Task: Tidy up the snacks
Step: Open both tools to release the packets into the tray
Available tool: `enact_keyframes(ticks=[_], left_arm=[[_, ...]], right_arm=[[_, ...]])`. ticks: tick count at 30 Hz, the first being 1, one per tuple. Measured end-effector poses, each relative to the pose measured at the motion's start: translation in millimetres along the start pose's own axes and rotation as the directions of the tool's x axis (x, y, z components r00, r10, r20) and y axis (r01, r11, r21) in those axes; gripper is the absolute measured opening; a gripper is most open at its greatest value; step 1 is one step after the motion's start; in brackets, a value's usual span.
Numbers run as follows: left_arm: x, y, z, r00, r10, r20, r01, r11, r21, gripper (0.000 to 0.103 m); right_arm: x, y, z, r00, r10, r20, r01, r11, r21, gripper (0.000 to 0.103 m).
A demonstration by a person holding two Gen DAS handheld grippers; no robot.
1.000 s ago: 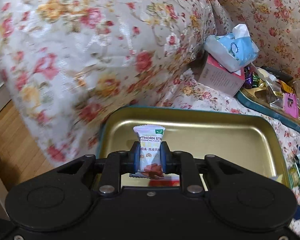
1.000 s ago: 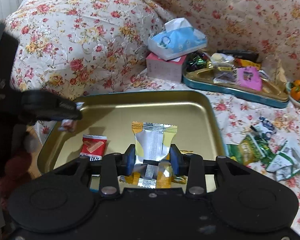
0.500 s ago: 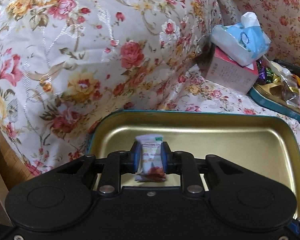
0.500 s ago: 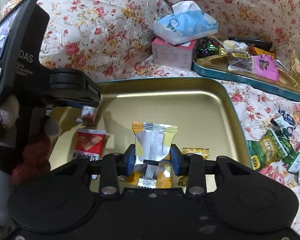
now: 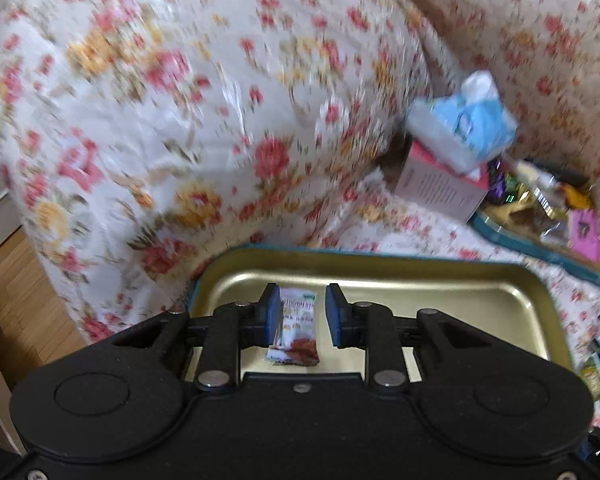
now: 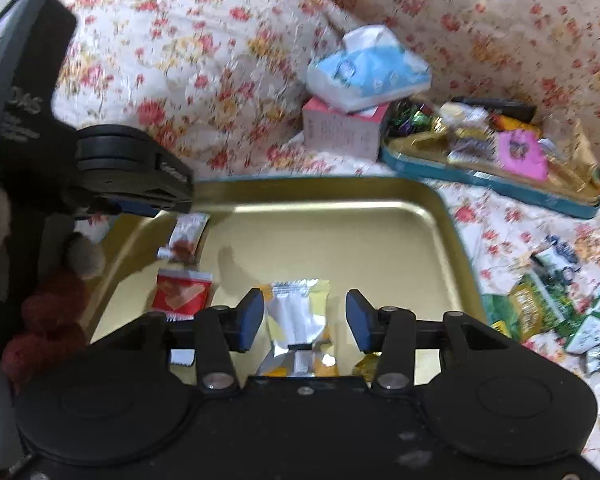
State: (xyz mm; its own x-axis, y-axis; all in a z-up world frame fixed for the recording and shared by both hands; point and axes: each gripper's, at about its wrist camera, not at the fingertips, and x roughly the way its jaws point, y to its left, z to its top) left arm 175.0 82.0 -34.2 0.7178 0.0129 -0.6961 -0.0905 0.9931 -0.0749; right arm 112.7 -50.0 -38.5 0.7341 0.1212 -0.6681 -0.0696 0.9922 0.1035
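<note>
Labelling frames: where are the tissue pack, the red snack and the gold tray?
tissue pack (image 6: 370, 70): right wrist view, blue top.
red snack (image 6: 181, 294): right wrist view, wrapper middle.
gold tray (image 6: 340, 240): right wrist view, bare floor.

My left tool (image 5: 298, 312) tilts down, its jaws opening; a packet (image 5: 294, 328) hangs between them, free of the right pad. My right tool (image 6: 305, 320) tilts down too, jaws opening, both pads clear of a wrapper (image 6: 298, 320) between them. My left tool reaches in from the left of my right view.
</note>
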Motion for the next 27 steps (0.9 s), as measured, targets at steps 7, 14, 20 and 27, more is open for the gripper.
enact_keyframes(ticks=[7,14,20,27], left_arm=[[-52,-7,1,0.991,-0.044,0.128,0.043,0.999,0.009,0.050],[-93,-28,-4,0.977,-0.111,0.184,0.104,0.993,0.051,0.055],[-118,-59,-19,0.965,-0.117,0.236,0.086,0.986,0.140,0.056],[-129,-93,-39,0.961,-0.237,0.141,0.209,0.960,0.188,0.056]], right_arm=[[-34,-4,1,0.982,-0.079,0.170,0.078,0.997,0.015,0.066],[-71,-22,-4,0.952,-0.146,0.269,0.121,0.987,0.107,0.068],[-98,-53,-12,0.959,-0.144,0.245,0.107,0.981,0.160,0.070],[-120,-87,-35,0.943,-0.245,0.226,0.206,0.961,0.182,0.070]])
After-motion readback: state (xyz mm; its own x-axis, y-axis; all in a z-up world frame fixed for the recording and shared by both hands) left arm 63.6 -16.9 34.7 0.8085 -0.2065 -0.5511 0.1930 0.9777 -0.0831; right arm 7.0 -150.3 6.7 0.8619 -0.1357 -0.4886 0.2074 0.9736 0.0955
